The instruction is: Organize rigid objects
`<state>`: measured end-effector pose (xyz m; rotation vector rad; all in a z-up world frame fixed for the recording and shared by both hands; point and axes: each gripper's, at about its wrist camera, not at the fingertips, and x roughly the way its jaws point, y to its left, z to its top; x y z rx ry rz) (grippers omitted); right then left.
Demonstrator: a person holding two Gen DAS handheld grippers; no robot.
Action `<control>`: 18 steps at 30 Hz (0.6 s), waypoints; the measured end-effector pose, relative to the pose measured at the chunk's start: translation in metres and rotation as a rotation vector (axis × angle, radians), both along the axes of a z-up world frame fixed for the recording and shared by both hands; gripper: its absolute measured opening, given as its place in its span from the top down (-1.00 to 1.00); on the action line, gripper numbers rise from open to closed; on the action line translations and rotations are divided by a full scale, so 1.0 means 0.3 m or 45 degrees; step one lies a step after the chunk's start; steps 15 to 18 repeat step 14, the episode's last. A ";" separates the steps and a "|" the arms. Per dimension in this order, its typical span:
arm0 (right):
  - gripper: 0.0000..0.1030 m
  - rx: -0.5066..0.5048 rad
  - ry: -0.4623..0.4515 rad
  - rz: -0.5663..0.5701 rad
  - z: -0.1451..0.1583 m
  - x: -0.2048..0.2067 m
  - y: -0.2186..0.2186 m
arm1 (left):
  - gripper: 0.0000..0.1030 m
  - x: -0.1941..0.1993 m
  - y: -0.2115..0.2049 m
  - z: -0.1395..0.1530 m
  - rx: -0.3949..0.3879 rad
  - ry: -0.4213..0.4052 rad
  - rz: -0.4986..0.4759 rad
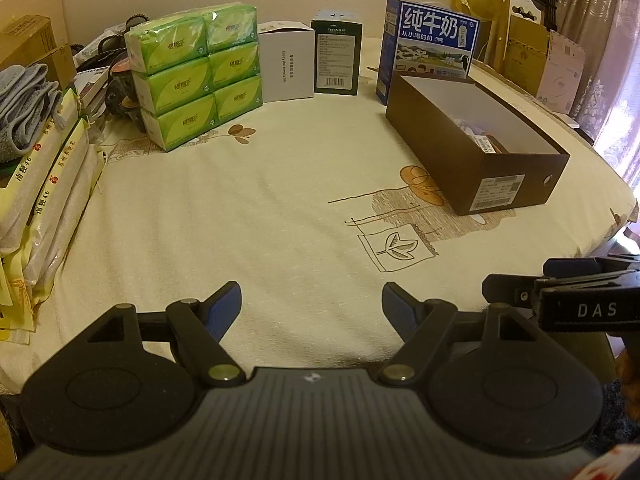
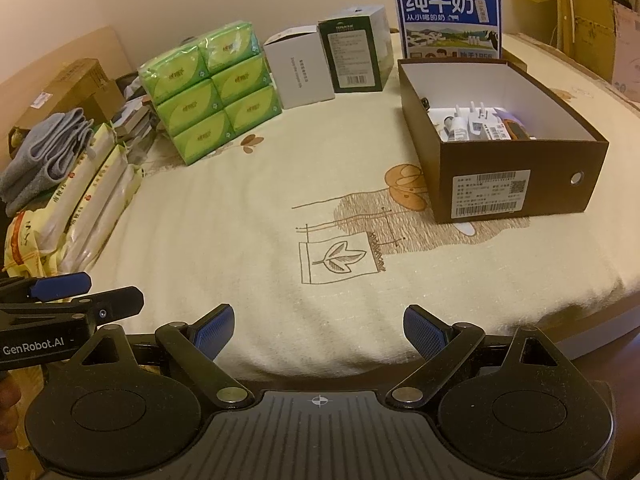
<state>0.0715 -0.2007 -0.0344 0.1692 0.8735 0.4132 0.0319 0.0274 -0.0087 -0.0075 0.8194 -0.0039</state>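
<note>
The left gripper [image 1: 312, 308] and right gripper [image 2: 318, 334] hang spread and empty over the tablecloth's [image 1: 240, 220] near edge. The brown box [image 2: 520, 184] lies ahead-right, long axis running away, nearer the right hand. Only the right view shows its contents (white plugs [image 2: 470, 122], 2 or more).

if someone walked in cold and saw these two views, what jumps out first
Probably the bright green stack of tissue packs at the back left of the cream cloth-covered table, and the blue milk carton standing upright at the back right. Just in front of that carton sits the open brown shoebox with small items inside. Nearest the cameras, the left gripper and right gripper are open and hold nothing.
</note>
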 end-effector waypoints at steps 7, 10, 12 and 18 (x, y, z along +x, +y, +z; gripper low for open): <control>-0.72 0.002 -0.001 0.000 0.002 0.000 -0.001 | -0.44 0.001 -0.001 0.001 0.000 0.001 -0.002; -0.72 0.001 0.000 0.001 0.002 0.000 -0.002 | -0.44 0.003 -0.005 0.002 0.001 0.000 -0.006; -0.72 0.001 0.000 0.001 0.002 0.000 -0.002 | -0.44 0.003 -0.005 0.001 0.002 0.001 -0.004; -0.72 0.001 0.002 0.001 0.004 0.002 -0.004 | -0.44 0.005 -0.006 0.001 0.002 0.004 -0.008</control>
